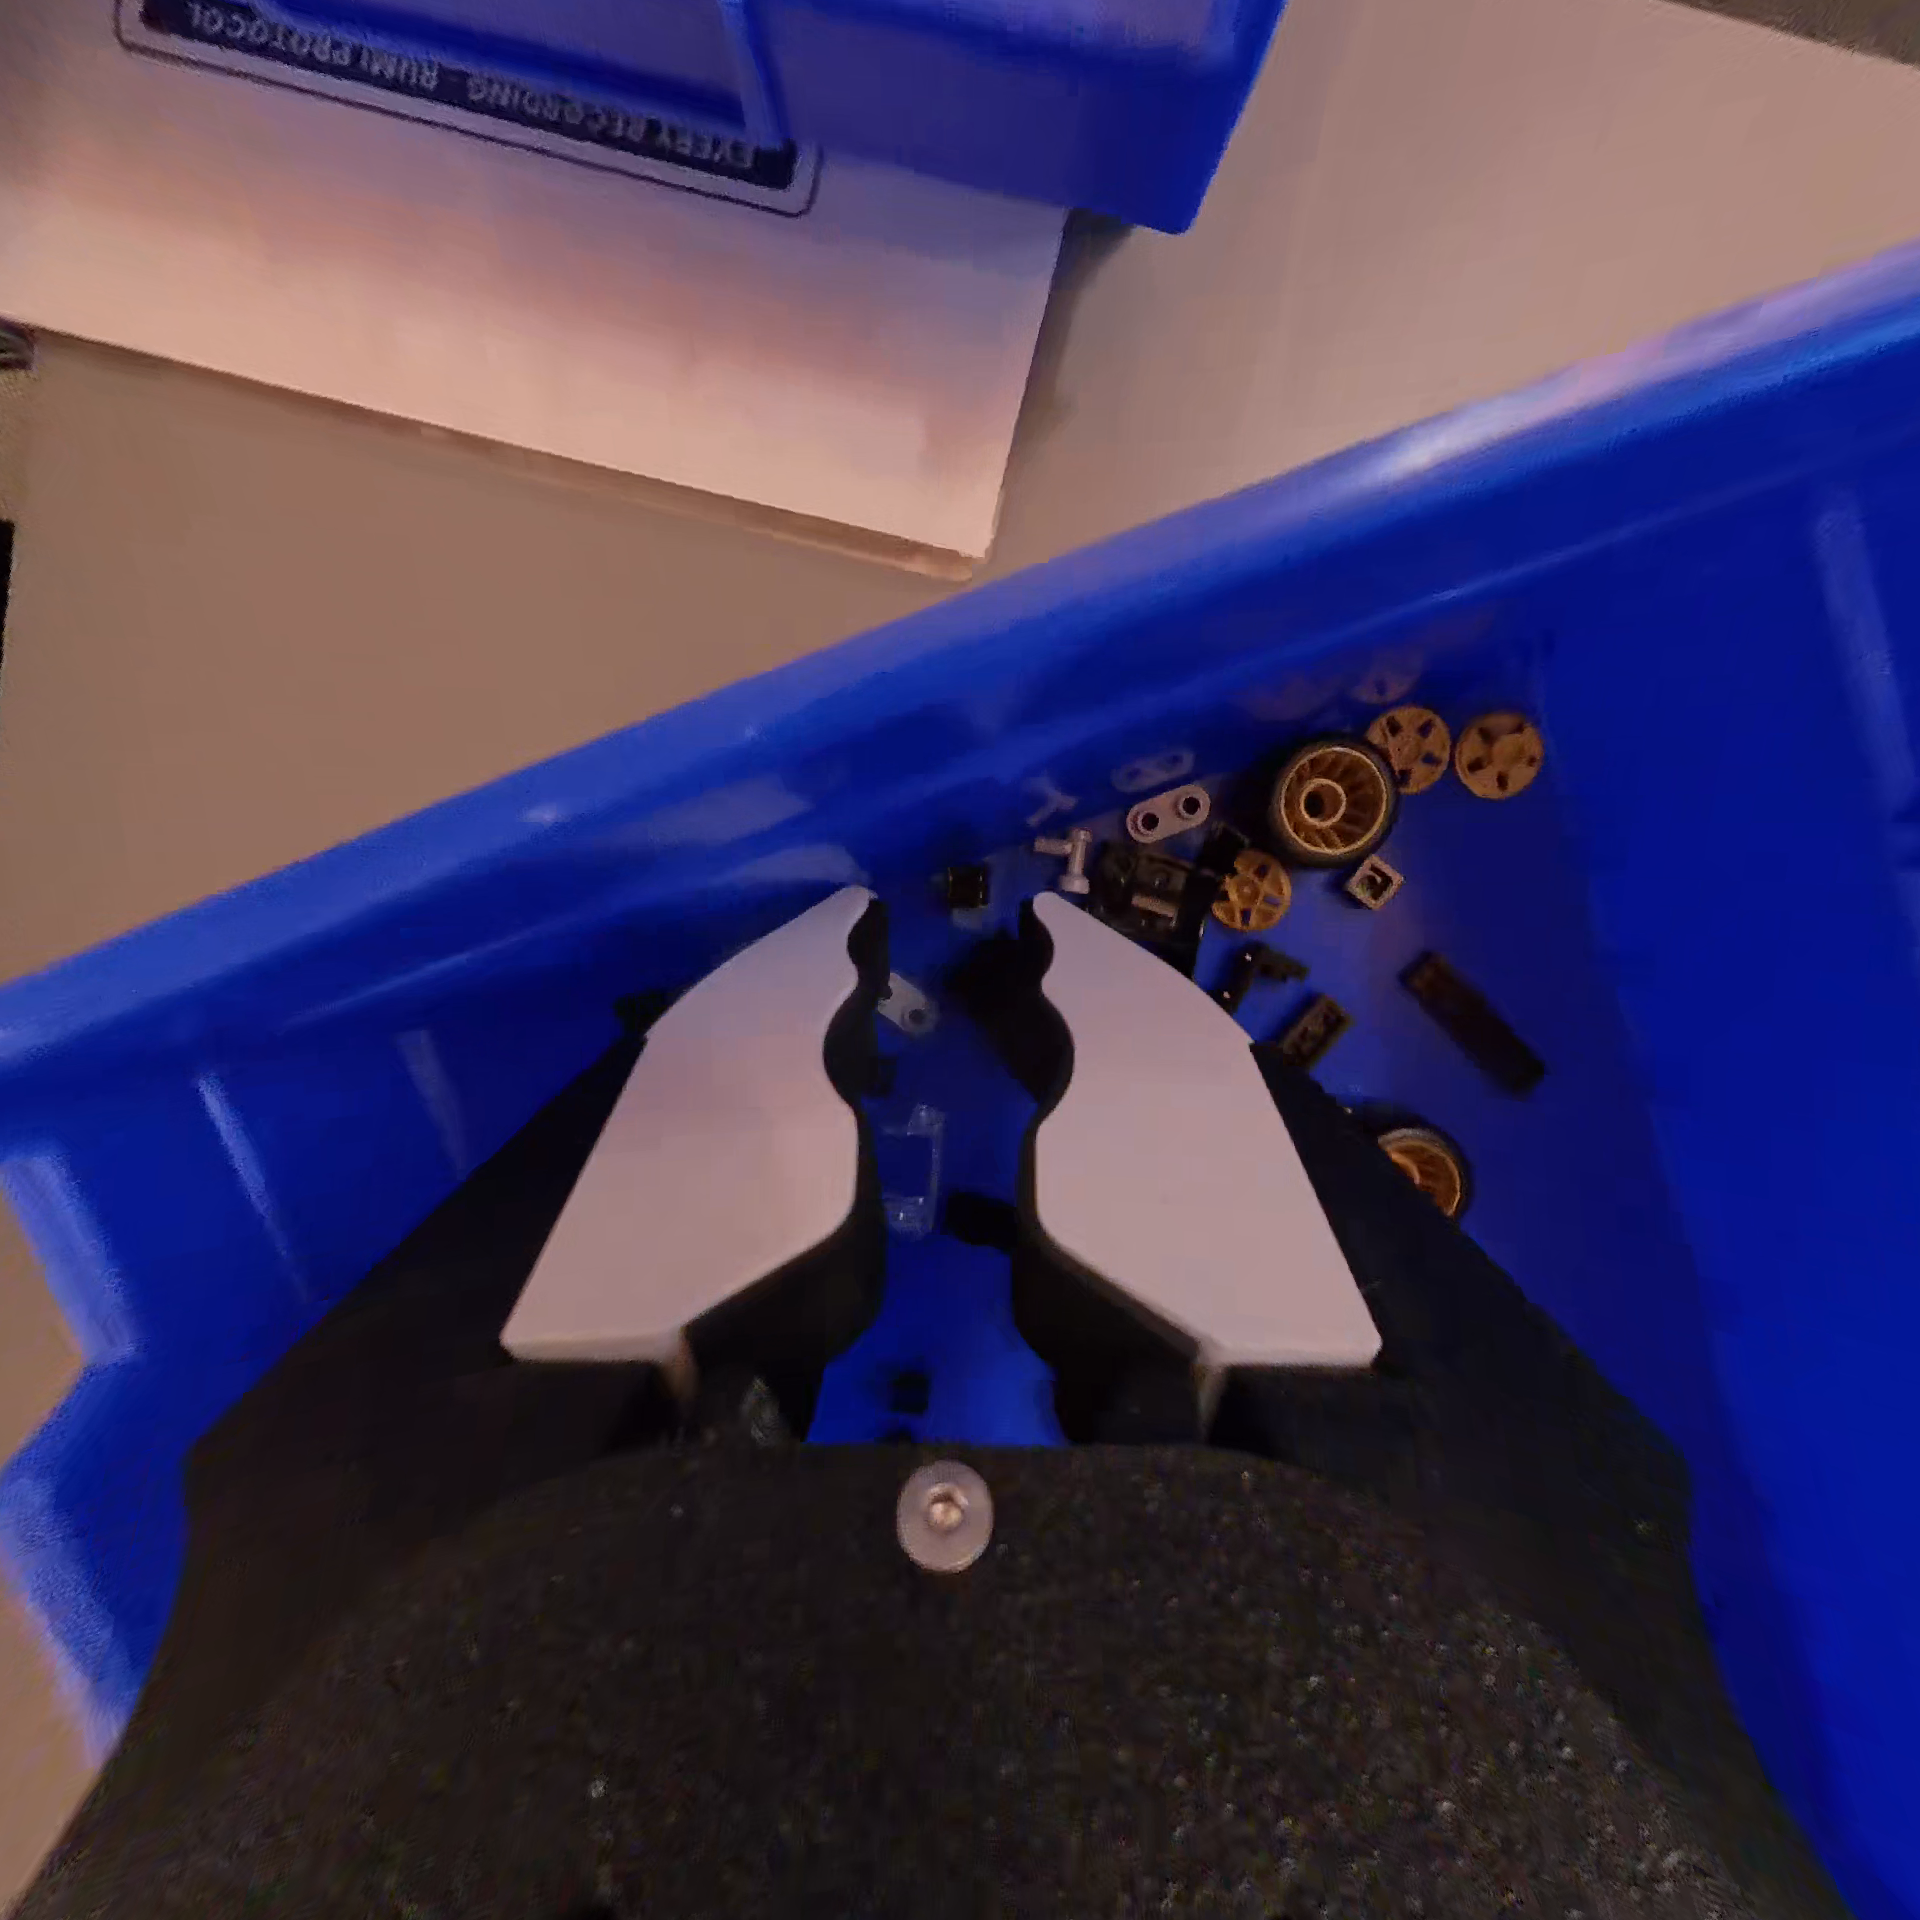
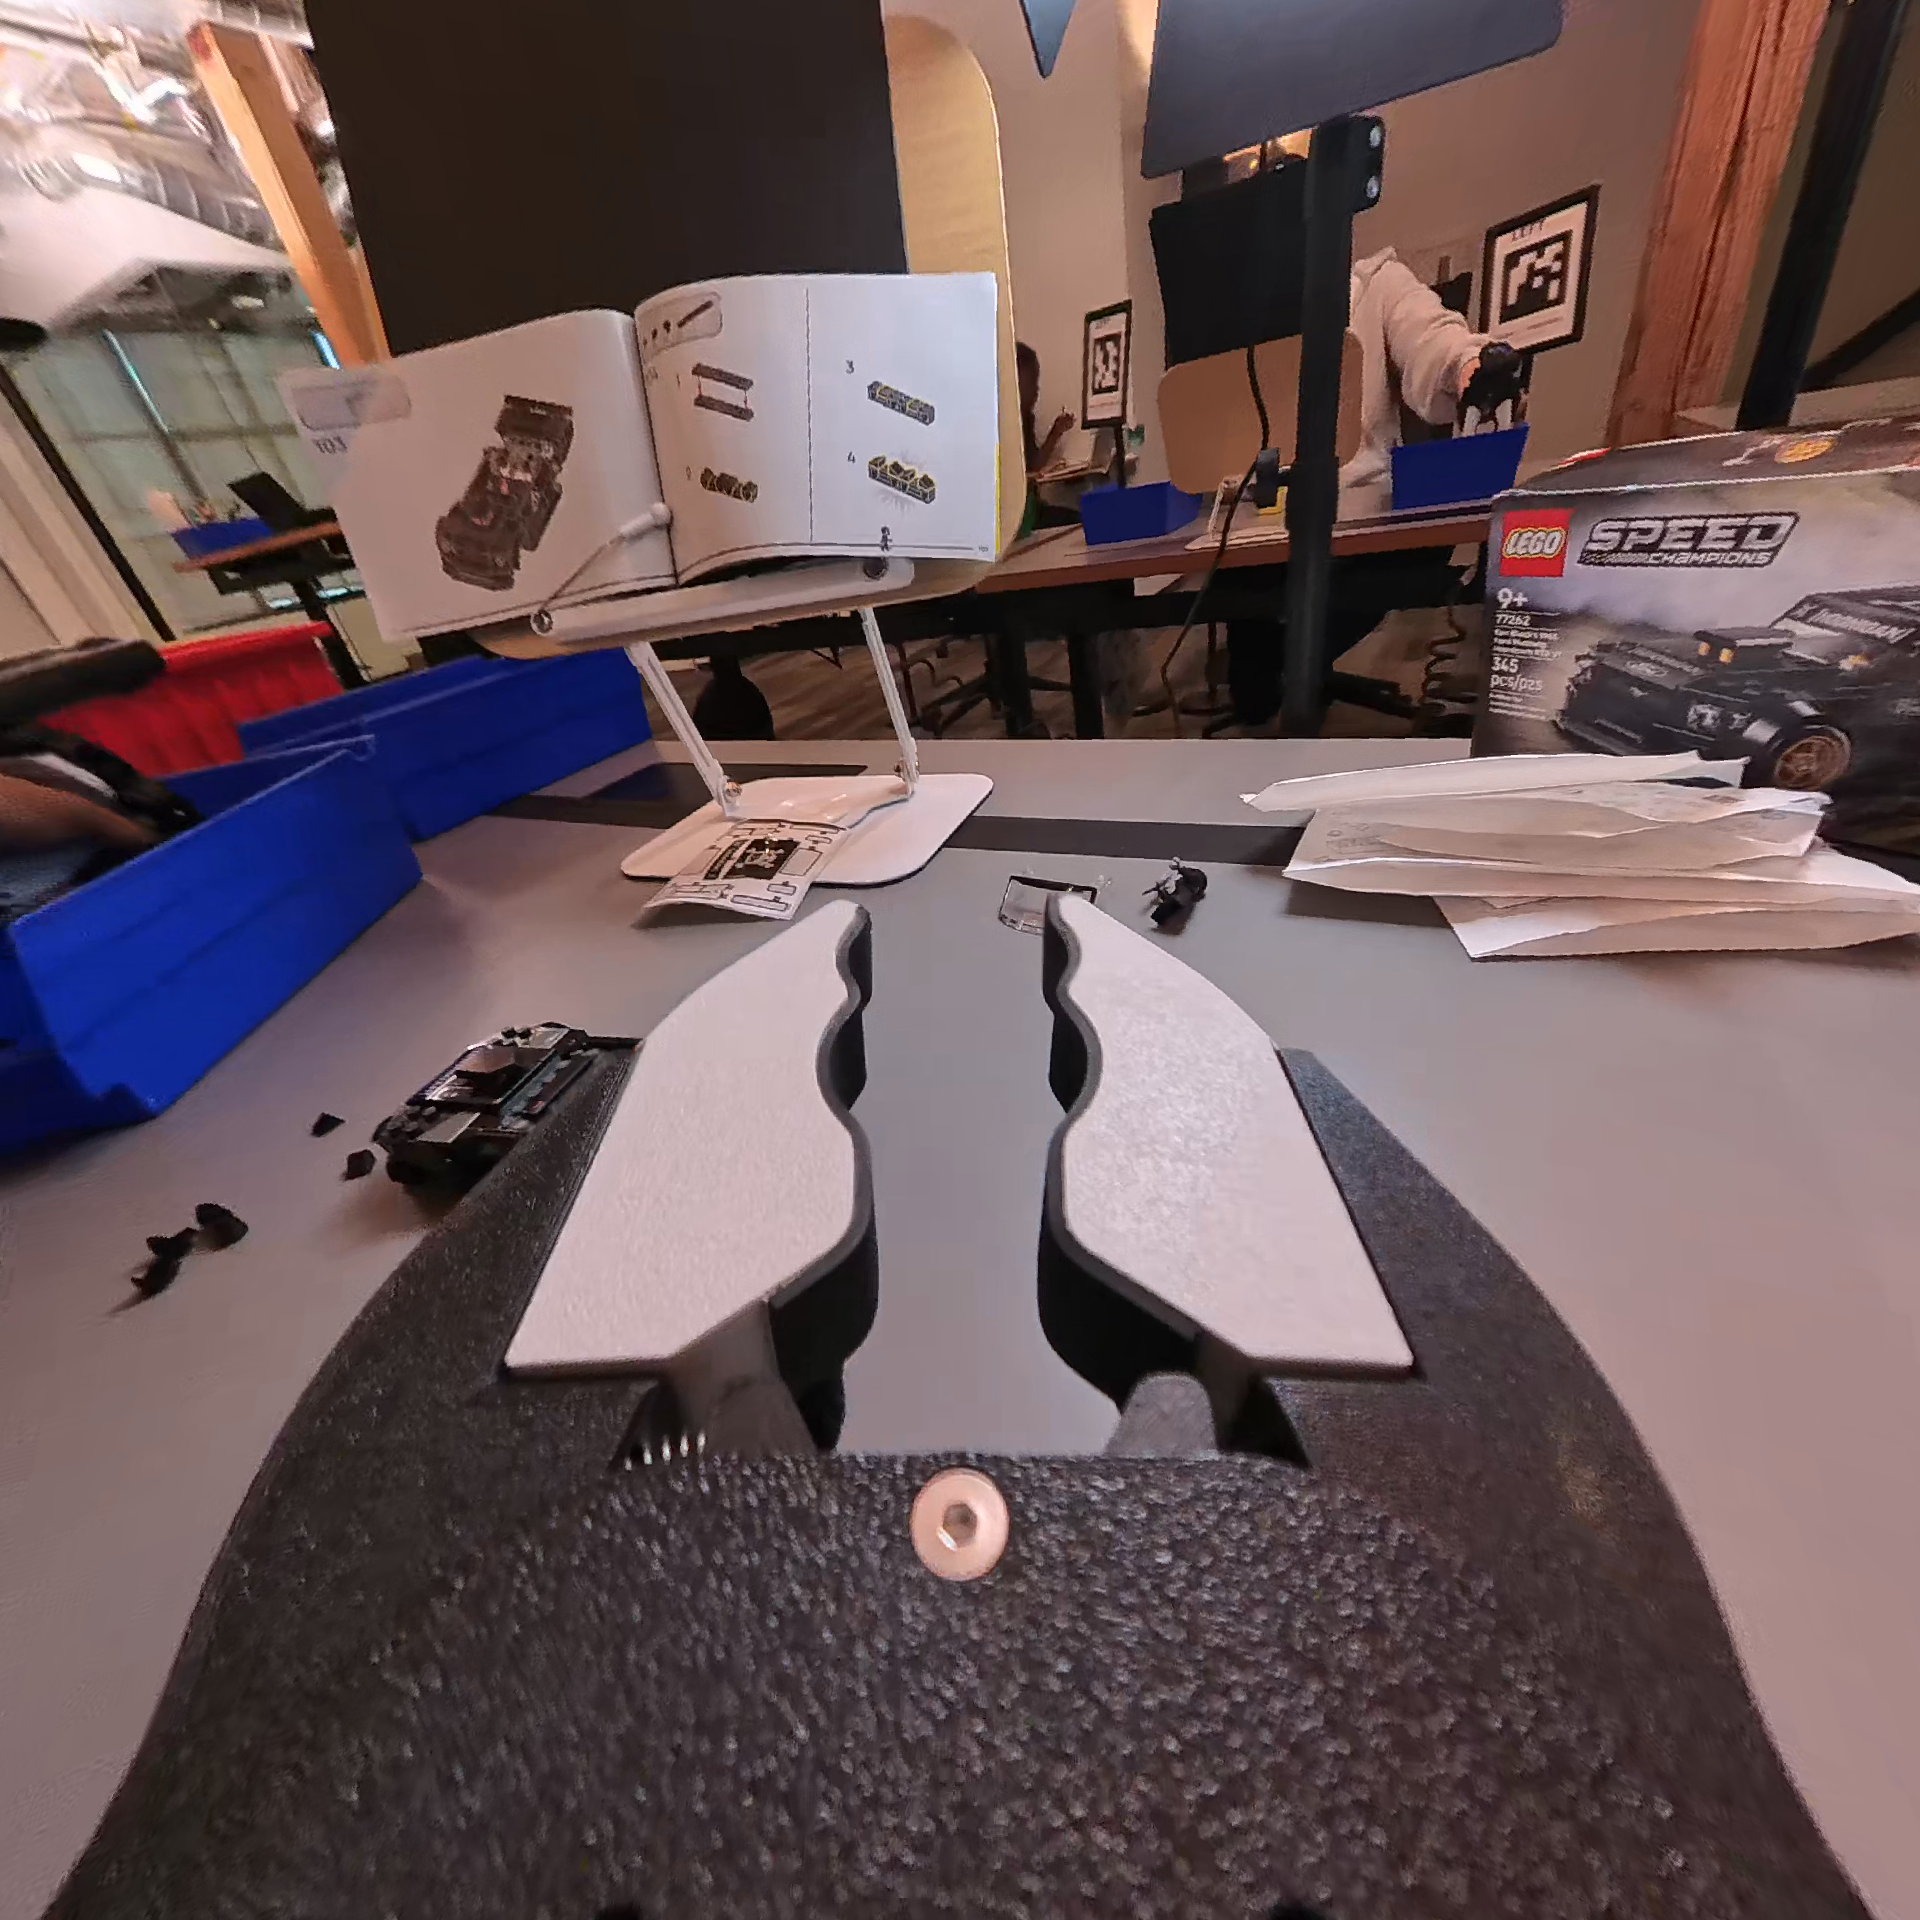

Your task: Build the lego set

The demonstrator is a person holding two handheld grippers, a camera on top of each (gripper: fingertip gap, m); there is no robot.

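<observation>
My left gripper (image 1: 951,914) is open and empty inside a blue bin (image 1: 1143,623), its tips just above small loose pieces. The bin holds a black tyre with a gold rim (image 1: 1330,800), gold wheel discs (image 1: 1496,753), a grey two-hole plate (image 1: 1169,812), a clear piece (image 1: 912,1169) between the jaws and several black pieces (image 1: 1470,1023). My right gripper (image 2: 956,914) is open and empty, low over the grey table (image 2: 1558,1143). A partly built black car (image 2: 499,1091) lies left of it, with small black pieces (image 2: 192,1242) nearby.
An open instruction booklet (image 2: 686,447) rests on a white stand (image 2: 821,821), with a sticker sheet (image 2: 743,868) at its foot. Blue bins (image 2: 208,914) stand at the left. White bags (image 2: 1600,862) and the set's box (image 2: 1704,603) are at the right. A clear piece (image 2: 1023,899) and black part (image 2: 1179,891) lie ahead. The tips of one gripper are about 65 centimetres away from the tips of the other.
</observation>
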